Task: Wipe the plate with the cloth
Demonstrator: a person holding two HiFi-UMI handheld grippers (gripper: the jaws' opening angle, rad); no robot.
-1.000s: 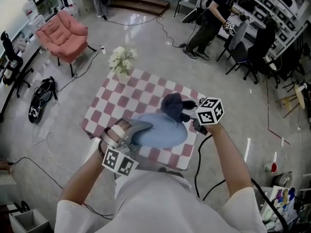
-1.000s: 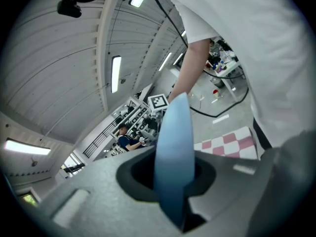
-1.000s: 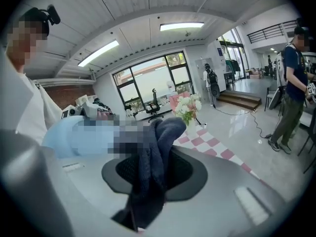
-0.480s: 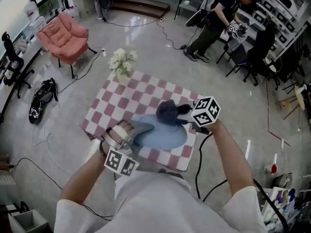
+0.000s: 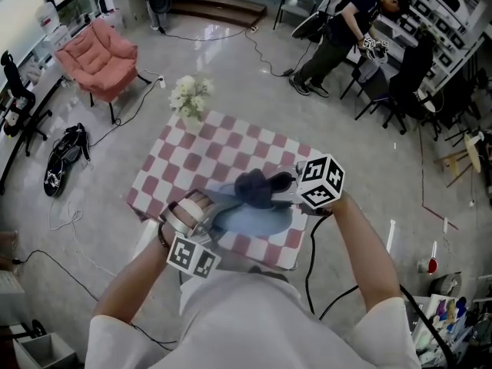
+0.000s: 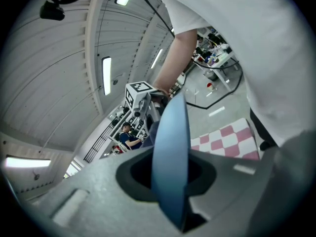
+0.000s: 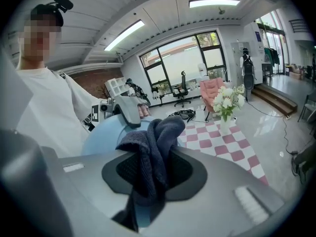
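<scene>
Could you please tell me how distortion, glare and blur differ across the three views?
Head view: sharp and evenly lit, with glare on the glossy floor. Left gripper view: strong fisheye with dark corners; the plate, edge-on in the jaws, looks soft. Right gripper view: same fisheye; the cloth is fairly sharp, and the windows behind it are bright.

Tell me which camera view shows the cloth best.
The right gripper view: the dark cloth fills the middle, bunched between the right gripper's jaws, weave visible. The head view shows only a small dark lump on the blue plate. In the left gripper view the plate, edge-on, hides nearly all of it.
</scene>
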